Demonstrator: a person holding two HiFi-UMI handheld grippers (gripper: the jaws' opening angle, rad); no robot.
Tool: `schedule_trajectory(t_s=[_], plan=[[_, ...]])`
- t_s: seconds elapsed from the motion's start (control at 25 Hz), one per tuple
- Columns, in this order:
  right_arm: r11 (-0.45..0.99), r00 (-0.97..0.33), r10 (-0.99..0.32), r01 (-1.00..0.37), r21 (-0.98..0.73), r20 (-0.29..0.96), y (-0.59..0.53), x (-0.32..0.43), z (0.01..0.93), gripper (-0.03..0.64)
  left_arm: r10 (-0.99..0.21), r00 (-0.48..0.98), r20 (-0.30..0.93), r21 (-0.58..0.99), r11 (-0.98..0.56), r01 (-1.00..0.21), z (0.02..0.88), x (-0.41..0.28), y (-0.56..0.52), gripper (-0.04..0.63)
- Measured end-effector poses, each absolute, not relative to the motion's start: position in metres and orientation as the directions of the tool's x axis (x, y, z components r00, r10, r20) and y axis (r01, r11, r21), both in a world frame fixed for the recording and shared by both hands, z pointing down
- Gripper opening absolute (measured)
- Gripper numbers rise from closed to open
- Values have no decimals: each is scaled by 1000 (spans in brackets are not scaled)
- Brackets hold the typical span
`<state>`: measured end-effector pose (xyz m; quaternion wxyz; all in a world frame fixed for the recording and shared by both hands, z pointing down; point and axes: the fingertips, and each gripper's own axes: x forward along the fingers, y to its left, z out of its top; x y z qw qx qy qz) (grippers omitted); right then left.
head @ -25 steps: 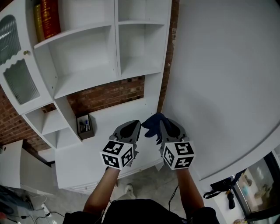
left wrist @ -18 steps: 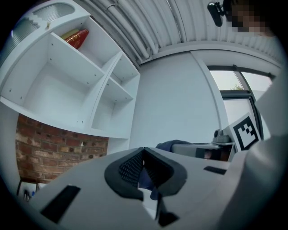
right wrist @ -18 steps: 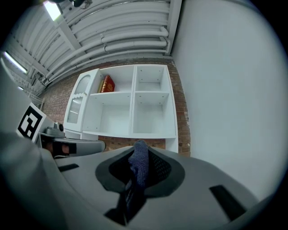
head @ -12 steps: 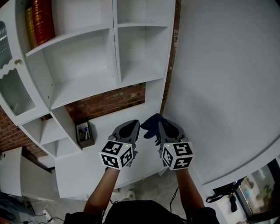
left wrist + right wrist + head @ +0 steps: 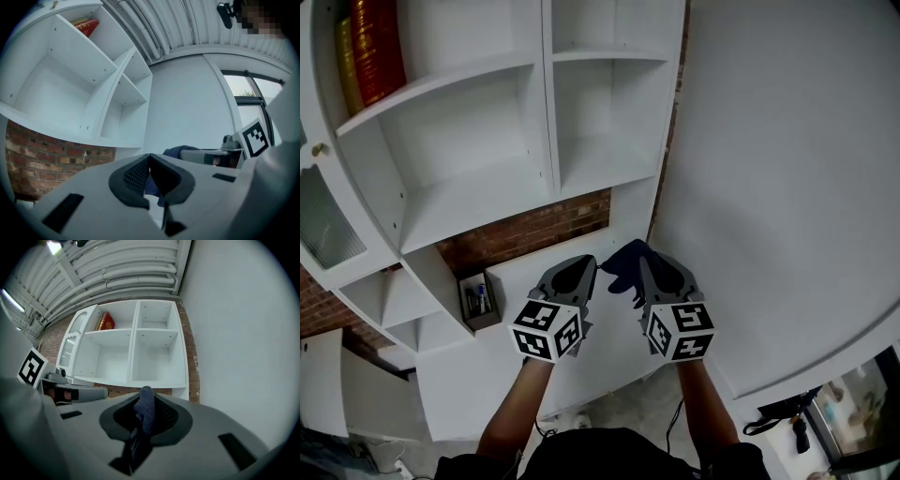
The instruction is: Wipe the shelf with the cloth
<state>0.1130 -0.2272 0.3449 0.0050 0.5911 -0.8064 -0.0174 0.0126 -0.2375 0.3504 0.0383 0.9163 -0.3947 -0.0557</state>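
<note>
A dark blue cloth [image 5: 625, 265] sticks out of my right gripper [image 5: 643, 264], whose jaws are shut on it; in the right gripper view the cloth [image 5: 145, 409] stands pinched between the pads. My left gripper [image 5: 592, 264] is held just beside it, jaws shut with nothing in them, as the left gripper view [image 5: 150, 161] shows. Both grippers hang in front of a white shelf unit [image 5: 546, 122] with open cubbies; its lower shelf board [image 5: 478, 202] lies above and left of the grippers. The cloth is apart from the shelf.
Red and yellow books [image 5: 367, 47] stand in the upper left cubby. A small dark pen holder [image 5: 478, 300] sits on the white counter [image 5: 525, 328] by the brick back wall [image 5: 534, 228]. A plain white wall [image 5: 787, 178] fills the right. A glazed cabinet door [image 5: 323, 225] is at far left.
The view has shifted a little, so the shelf unit sits lower and closer in frame. Both grippers keep their place side by side, the cloth still held.
</note>
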Motion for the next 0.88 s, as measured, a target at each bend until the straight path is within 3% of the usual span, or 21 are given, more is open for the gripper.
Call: schedule_trajectory(t_s=[0.88], plan=[[251, -251, -968, -967, 44, -5, -294, 76, 339, 66, -673, 735, -79, 138, -738, -661, 350, -15, -299, 15]])
